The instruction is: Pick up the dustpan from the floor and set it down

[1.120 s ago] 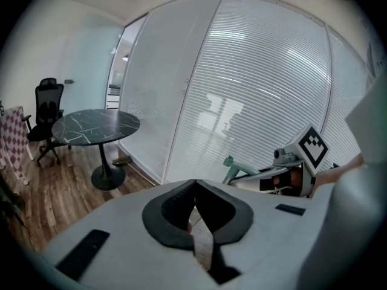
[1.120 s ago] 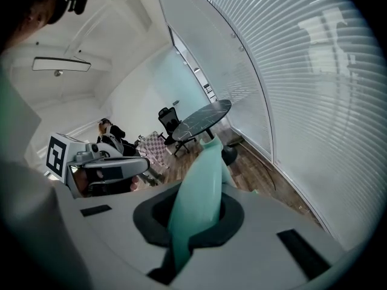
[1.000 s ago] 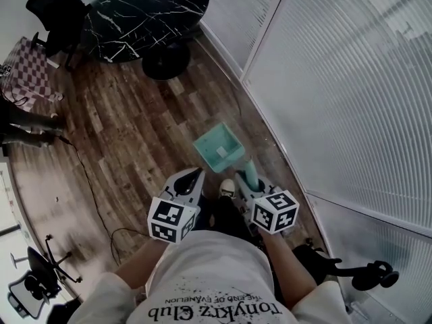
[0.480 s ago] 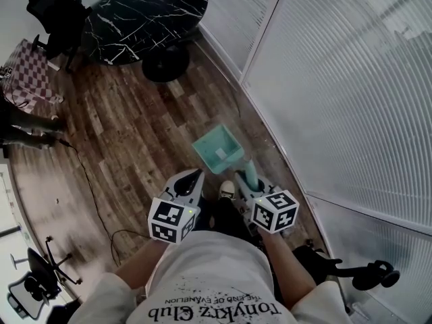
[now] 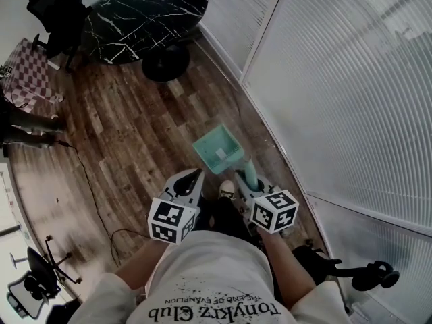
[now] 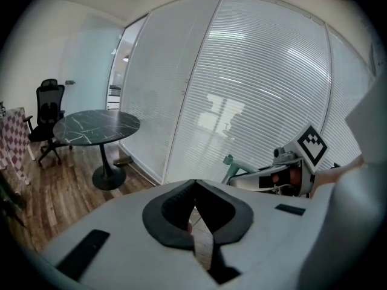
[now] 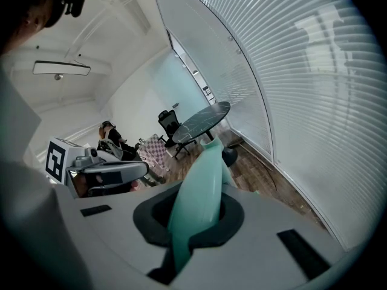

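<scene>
The teal dustpan [image 5: 218, 148] is held out in front of me over the wooden floor, with a small white scrap in its pan. Its handle [image 5: 248, 173] runs back into my right gripper [image 5: 254, 186], which is shut on it. In the right gripper view the teal handle [image 7: 199, 186] fills the gap between the dark pads of that gripper [image 7: 195, 217]. My left gripper [image 5: 192, 176] hangs beside it on the left, shut and holding nothing. In the left gripper view its jaws [image 6: 195, 191] meet, and the right gripper's marker cube [image 6: 311, 145] shows at the right.
A glass wall with blinds [image 5: 337, 79] runs along the right. A round black marble table [image 5: 145, 9] and a black office chair [image 5: 50, 9] stand at the far end. A cable [image 5: 88, 181] trails over the floor at the left. My shoe [image 5: 228, 189] is under the dustpan.
</scene>
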`<state>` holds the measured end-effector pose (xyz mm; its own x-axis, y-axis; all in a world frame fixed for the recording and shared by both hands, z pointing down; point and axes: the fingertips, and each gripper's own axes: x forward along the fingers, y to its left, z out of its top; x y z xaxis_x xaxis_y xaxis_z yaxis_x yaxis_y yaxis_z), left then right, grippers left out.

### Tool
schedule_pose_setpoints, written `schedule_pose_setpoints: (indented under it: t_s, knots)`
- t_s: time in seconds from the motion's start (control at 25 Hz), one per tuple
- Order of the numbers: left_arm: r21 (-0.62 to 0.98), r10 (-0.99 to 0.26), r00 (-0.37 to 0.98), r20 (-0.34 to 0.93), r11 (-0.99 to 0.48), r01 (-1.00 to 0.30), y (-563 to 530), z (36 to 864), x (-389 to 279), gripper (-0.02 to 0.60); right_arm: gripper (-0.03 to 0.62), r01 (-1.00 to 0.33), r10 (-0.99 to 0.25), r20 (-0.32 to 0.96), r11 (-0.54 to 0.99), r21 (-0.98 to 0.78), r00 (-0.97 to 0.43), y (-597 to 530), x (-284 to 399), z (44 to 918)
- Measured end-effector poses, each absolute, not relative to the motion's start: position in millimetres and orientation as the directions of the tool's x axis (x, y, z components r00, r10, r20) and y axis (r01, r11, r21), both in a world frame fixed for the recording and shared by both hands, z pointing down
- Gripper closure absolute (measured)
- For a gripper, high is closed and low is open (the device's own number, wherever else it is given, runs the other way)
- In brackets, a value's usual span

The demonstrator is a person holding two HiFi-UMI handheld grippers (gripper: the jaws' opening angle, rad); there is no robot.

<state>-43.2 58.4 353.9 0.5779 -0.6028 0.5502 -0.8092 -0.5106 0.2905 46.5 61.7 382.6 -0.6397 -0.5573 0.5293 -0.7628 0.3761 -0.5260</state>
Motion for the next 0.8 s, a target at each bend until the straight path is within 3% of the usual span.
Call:
schedule_pose_setpoints:
  t_s: [0.8]
  knots:
    - [0.292,-0.574,0.577,0.581,-0.514,-0.806,52,385,-38,0.558,0.572,-0.783,-0.556,0.562,0.328,-0.528,-0.612,37,55,437]
